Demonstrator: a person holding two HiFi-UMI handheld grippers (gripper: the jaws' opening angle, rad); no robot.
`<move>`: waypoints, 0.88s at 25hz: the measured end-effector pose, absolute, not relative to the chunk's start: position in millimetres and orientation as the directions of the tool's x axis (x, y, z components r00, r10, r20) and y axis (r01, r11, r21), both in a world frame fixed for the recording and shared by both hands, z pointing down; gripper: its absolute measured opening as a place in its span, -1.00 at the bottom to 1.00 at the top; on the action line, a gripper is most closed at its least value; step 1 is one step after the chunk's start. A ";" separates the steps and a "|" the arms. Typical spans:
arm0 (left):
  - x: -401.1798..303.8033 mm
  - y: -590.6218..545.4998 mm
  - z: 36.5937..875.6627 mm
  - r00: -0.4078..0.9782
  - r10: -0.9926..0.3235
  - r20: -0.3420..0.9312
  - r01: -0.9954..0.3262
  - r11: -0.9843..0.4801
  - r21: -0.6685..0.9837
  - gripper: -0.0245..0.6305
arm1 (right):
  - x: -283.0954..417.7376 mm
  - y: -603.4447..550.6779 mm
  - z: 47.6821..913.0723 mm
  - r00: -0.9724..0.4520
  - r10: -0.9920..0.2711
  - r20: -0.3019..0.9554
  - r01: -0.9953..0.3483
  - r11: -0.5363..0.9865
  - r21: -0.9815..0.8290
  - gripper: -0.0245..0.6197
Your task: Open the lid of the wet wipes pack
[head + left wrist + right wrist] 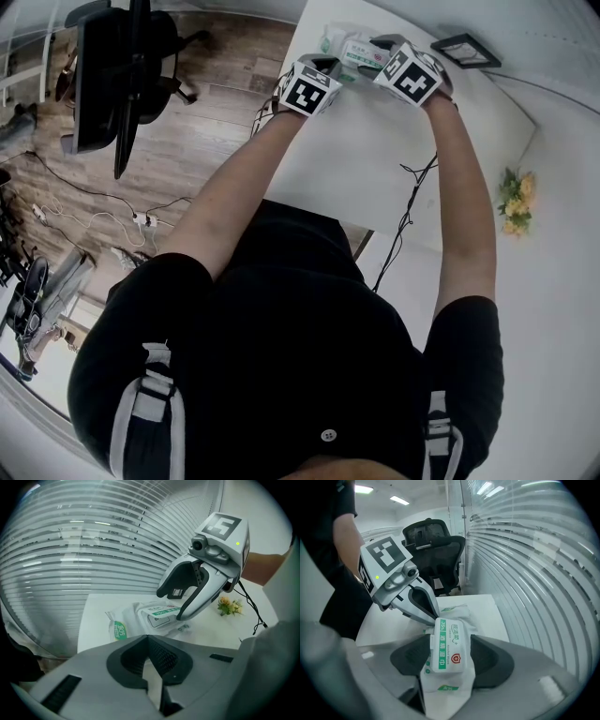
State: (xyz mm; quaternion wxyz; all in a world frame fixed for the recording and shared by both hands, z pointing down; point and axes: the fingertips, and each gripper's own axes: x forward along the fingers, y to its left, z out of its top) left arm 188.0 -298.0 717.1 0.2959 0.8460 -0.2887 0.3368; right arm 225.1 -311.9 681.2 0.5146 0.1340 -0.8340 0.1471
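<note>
White film wraps the wipes pack (361, 52), which rests at the far edge of the white table (375, 159). In the head view it is at 12 o'clock from the person (281, 356), between the two tools. Its rigid lid (451, 632), white with a green band, lies flat on the top face of the pack.

The right gripper (450, 654) has its jaws set wide, one on each long side of the pack. In the right gripper view both dark pads (492, 660) bear against the pack, at 9 o'clock and 3 o'clock of the lid, so the pack is held.

The left gripper (147, 638) has its jaws brought together, and in the left gripper view the tips meet in a point. A narrow pale slit shows behind the tips, and what fills it cannot be told. The pack lies just beyond the tips, at 12 o'clock. In the right gripper view this tool comes in from 11 o'clock and reaches the far end of the pack by the lid's edge. Whether it touches the lid cannot be told.

A black frame (466, 49) lies on the table at 3 o'clock of the pack. A cable (408, 216) runs off the table at 5 o'clock. Yellow flowers (516, 202) lie at 3 o'clock of the person. A black office chair (122, 75) stands at 10 o'clock. Blinds (93, 564) hang behind the table.
</note>
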 end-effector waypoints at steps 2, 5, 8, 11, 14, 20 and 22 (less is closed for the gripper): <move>187.5 -298.1 717.5 0.605 -0.287 0.742 -0.688 -0.658 0.307 -0.90 | 225.7 -314.8 676.3 -0.436 -0.085 0.896 -0.380 0.920 -0.098 -0.08; 188.5 -298.7 718.1 0.613 -0.286 0.736 -0.684 -0.658 0.314 -0.90 | 226.3 -319.4 669.6 -0.438 -0.110 0.892 -0.384 0.920 -0.075 -0.14; 187.7 -298.6 715.5 0.608 -0.285 0.741 -0.686 -0.657 0.311 -0.90 | 228.5 -324.2 663.3 -0.437 -0.141 0.889 -0.383 0.923 -0.042 -0.20; 188.1 -298.4 717.8 0.610 -0.288 0.738 -0.687 -0.657 0.310 -0.90 | 231.7 -332.9 656.8 -0.432 -0.189 0.882 -0.395 0.919 0.004 -0.37; 189.0 -297.1 717.7 0.611 -0.283 0.739 -0.685 -0.657 0.315 -0.90 | 237.1 -342.8 655.0 -0.427 -0.235 0.873 -0.418 0.908 0.039 -0.45; 189.6 -297.5 716.3 0.609 -0.278 0.743 -0.686 -0.655 0.318 -0.90 | 251.1 -357.9 662.0 -0.391 -0.300 0.870 -0.466 0.880 0.094 -0.49; 190.0 -298.9 714.7 0.610 -0.285 0.739 -0.684 -0.659 0.311 -0.90 | 255.9 -362.0 664.1 -0.374 -0.328 0.867 -0.484 0.867 0.119 -0.50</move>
